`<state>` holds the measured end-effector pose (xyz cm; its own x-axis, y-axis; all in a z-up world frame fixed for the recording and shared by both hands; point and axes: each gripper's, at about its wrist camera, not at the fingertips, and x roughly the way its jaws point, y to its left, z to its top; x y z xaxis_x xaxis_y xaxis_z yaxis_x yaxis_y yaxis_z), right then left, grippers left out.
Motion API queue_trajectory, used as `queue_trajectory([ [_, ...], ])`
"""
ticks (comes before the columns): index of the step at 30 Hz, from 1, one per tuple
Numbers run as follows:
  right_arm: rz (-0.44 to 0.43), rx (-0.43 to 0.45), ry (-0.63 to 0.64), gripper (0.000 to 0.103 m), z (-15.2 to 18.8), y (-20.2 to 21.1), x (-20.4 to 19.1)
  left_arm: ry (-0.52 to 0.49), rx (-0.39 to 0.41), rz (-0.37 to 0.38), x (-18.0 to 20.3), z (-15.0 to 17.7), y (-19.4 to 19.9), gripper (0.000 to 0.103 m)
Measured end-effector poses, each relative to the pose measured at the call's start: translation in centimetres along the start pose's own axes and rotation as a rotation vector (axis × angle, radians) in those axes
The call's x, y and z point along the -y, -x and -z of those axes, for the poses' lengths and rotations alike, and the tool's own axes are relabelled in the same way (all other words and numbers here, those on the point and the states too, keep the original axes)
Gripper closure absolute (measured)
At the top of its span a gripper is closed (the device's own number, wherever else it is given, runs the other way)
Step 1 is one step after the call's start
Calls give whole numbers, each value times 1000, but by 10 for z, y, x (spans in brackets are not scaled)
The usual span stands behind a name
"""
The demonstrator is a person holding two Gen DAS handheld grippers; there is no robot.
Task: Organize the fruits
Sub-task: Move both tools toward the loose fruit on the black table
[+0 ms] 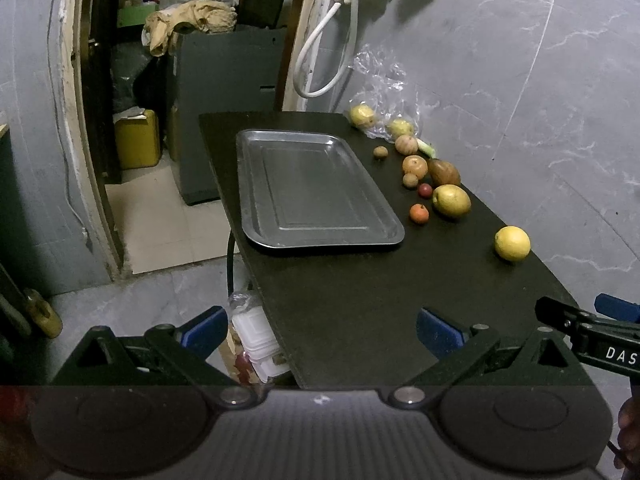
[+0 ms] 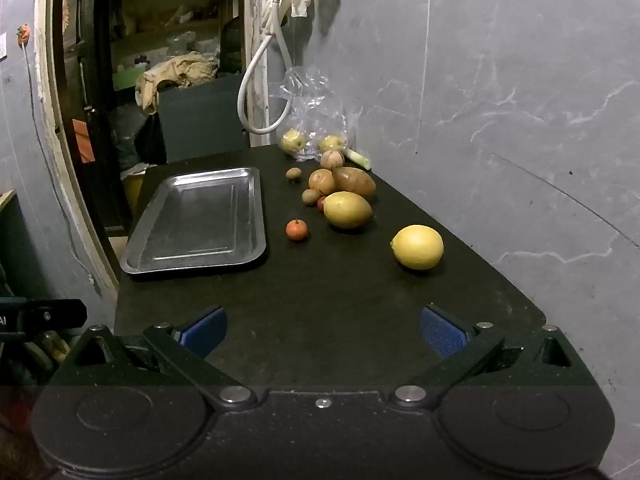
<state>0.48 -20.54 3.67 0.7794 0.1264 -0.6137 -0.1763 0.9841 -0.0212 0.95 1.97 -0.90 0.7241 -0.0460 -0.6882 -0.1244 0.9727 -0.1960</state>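
We judge that we are at the very start: the metal tray [image 2: 192,220] at centre left of the right wrist view holds nothing, and every fruit lies on the black table [image 2: 320,288] to the right of it. Our right gripper [image 2: 323,330] hangs at the bottom of the frame with its blue pads [image 2: 442,334] spread wide and nothing between them; our left gripper [image 1: 320,330] is likewise wide apart and empty, low in its own view near the table's near edge. Nearest us is the lemon [image 2: 417,247], right of centre and well apart from the rest. Beyond it, toward the frame's middle, sit a larger yellow-green fruit [image 2: 347,209] and a small orange-red fruit [image 2: 297,229], then a cluster of brownish ones, with two yellowish fruits in a clear plastic bag [image 2: 316,120] against the wall. The likely next move is for the right gripper to go forward to the lemon, straddle it, close gently since it will roll, and carry it left to the tray
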Motion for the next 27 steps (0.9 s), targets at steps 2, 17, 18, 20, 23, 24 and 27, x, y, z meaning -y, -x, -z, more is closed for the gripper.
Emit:
queue_trajectory([
  [2, 4, -3, -2, 1, -1, -1, -1, 2, 0, 3, -1, 0, 0, 1],
  [17, 15, -20, -12, 1, -1, -5, -1, 22, -33, 20, -6, -2, -8, 1],
  [18, 16, -23, -14, 1, -1, -6, -1, 25, -36, 22, -6, -2, -8, 1],
  [20, 17, -28, -17, 1, 0, -6, -1, 33, -44, 26, -8, -1, -8, 0],
  [23, 15, -42, -20, 1, 1, -9, -1, 41, -57, 26, -11, 0, -10, 1],
  [24, 15, -45, -22, 1, 2, -10, -1, 42, -61, 26, -11, 0, -10, 1],
  [27, 18, -58, -26, 1, 4, -12, 0, 41, -70, 24, -11, 1, -13, 1],
])
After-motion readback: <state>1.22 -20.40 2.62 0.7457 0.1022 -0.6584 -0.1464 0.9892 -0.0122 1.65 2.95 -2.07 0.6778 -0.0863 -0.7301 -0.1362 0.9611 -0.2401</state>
